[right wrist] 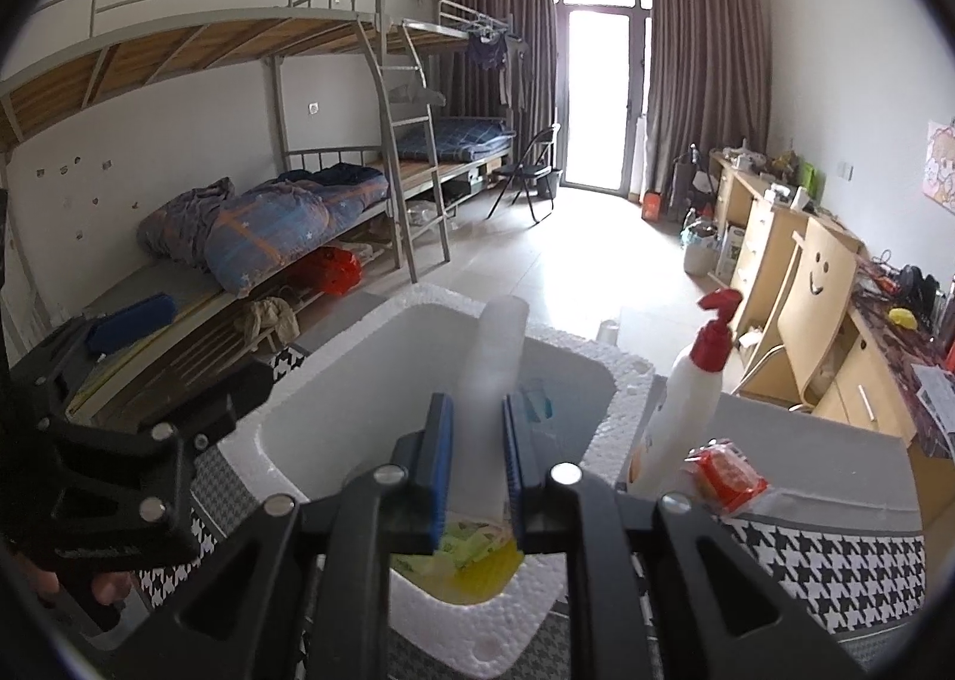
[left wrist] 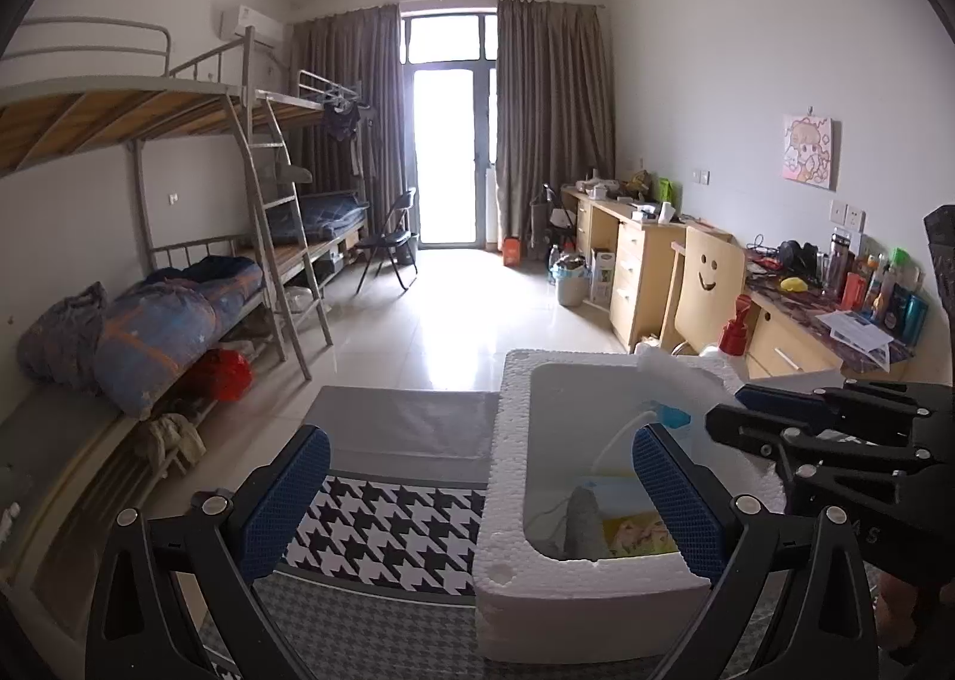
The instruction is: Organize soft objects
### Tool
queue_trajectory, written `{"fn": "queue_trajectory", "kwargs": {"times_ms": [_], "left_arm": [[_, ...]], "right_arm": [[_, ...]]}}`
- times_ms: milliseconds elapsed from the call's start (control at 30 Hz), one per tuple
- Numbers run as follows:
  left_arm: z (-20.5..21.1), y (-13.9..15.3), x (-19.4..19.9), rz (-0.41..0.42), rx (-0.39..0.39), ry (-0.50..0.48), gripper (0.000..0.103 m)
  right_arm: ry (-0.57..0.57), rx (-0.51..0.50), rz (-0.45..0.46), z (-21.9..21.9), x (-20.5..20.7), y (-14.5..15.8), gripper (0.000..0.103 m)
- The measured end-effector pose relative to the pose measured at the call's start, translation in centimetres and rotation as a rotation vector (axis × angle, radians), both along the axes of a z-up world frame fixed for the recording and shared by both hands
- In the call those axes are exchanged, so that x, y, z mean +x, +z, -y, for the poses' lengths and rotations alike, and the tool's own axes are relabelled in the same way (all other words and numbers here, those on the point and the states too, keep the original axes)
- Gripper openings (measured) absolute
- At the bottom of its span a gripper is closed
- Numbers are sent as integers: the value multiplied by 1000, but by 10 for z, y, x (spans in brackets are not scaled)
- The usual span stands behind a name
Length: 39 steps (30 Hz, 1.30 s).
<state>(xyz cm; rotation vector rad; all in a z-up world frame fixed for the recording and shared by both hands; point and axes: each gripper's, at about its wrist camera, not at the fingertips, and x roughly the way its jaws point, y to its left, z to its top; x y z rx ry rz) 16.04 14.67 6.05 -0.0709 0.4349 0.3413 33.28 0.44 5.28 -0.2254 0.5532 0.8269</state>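
Note:
A white foam box [left wrist: 501, 477] stands on a houndstooth cloth [left wrist: 382, 525]. Inside it lie a grey soft roll [left wrist: 582, 519], a yellow-printed packet [left wrist: 638, 531] and a white cord. My left gripper [left wrist: 477, 495] is open, its fingers straddling the box's left wall. My right gripper [right wrist: 476, 465] is shut on a translucent white plastic-wrapped roll [right wrist: 495, 357], held above the box [right wrist: 358, 399]; it shows in the left wrist view [left wrist: 740, 411]. Yellow-green packets [right wrist: 471, 554] lie in the box below it.
A white pump bottle with a red top [right wrist: 686, 405] and a red packet [right wrist: 725, 474] stand right of the box. Bunk beds with bedding [left wrist: 173, 322] line the left wall. Desks and a smiley-face chair [left wrist: 704, 286] line the right wall.

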Motion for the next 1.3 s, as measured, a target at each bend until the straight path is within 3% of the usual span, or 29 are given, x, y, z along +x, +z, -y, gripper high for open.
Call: {"fn": "queue_trajectory", "kwargs": {"times_ms": [100,167,200,700,933,1300], "left_arm": [[0,0,1,-2,3,-1,102],[-2,0,-1,-3,1,-2,102],[-2,0,-1,-2,-1,-3,102],[15,9,-13,32,11,-37,102],[24,12,-24,53,15,-50,102],[38,10,-49,73,23,-73,102]], "right_arm": [[-25,-7,-10,1,4,-3,41],[-34,2,-13,3,4,-2,69],[-29,12,-10,6,3,-2,73],[-46,48,22,26,-15,7,75],[-85,96,52,45,-28,10,96],[-98,128,90,69,-58,12,96]]}}
